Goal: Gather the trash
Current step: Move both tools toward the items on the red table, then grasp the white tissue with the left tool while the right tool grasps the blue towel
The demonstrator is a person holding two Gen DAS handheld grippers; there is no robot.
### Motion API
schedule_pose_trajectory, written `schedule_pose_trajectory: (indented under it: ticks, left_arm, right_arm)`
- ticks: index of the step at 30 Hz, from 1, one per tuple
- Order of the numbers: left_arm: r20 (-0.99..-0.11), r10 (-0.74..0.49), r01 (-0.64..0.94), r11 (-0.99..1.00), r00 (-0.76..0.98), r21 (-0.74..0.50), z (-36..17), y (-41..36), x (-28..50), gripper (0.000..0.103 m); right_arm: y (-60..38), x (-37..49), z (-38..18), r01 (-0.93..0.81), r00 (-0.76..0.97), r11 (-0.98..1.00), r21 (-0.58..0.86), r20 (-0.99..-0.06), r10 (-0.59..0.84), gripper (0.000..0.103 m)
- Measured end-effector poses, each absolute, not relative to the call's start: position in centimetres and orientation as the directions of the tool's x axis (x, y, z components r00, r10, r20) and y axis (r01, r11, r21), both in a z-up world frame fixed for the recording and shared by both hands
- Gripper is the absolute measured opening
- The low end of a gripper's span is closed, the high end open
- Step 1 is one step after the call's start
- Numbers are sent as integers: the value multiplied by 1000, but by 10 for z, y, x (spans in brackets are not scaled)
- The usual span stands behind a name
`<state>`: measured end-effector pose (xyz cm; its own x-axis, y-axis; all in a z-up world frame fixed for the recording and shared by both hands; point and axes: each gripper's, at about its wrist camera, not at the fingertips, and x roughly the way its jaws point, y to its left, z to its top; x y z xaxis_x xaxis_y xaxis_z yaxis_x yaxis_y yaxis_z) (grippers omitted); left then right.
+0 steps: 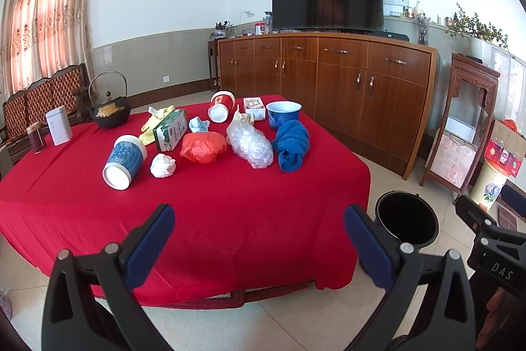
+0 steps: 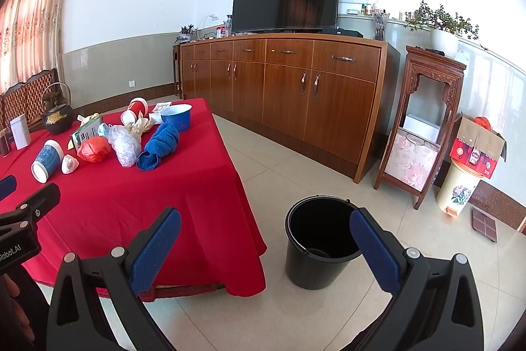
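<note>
Trash lies on the red tablecloth (image 1: 213, 219): a crumpled white paper ball (image 1: 162, 165), a red plastic bag (image 1: 203, 147), a clear plastic bag (image 1: 251, 144), a tipped blue cup (image 1: 123, 162), a tipped red cup (image 1: 221, 107), a green carton (image 1: 170, 130) and a light blue mask (image 1: 198, 124). A black bucket (image 2: 317, 240) stands on the floor right of the table. My left gripper (image 1: 259, 222) is open and empty over the table's near edge. My right gripper (image 2: 264, 229) is open and empty, between table corner and bucket.
A blue towel (image 1: 292, 145), blue bowl (image 1: 283, 113), black teapot (image 1: 110, 111), white tin (image 1: 59, 125) and dark jar (image 1: 35, 137) are on the table too. A wooden sideboard (image 2: 289, 87) with a TV, a carved stand (image 2: 424, 124) and a flowered bin (image 2: 458, 186) line the wall.
</note>
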<state>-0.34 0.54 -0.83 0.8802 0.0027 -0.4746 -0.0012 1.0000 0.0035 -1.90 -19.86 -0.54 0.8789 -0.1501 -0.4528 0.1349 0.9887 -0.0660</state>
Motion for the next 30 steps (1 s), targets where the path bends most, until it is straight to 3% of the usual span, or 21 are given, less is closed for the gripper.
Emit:
schedule_pose_trajectory:
  ticks: [12, 17, 23, 26, 30]
  left_arm:
    - [-511, 88, -108, 994, 855, -11, -12, 49, 32, 103]
    - [-569, 86, -107, 994, 818, -3, -27, 68, 57, 103]
    - [-598, 84, -133, 990, 797, -38, -38, 86, 79, 103]
    - [-576, 159, -174, 984, 802, 30, -42, 87, 91, 102]
    - [-567, 178, -217, 976, 804, -1, -46, 101, 110, 98]
  right_arm:
    - [-185, 23, -5, 23, 886, 1000, -6, -462, -23, 103]
    - [-166, 66, -9, -33, 840, 999, -25, -543, 15, 103]
    - [-135, 88, -11, -109, 913, 987, -121, -404, 51, 103]
    - [-120, 118, -19, -150, 877, 977, -154, -478, 59, 103]
    - [-108, 147, -22, -165, 859, 974, -154, -507, 65, 103]
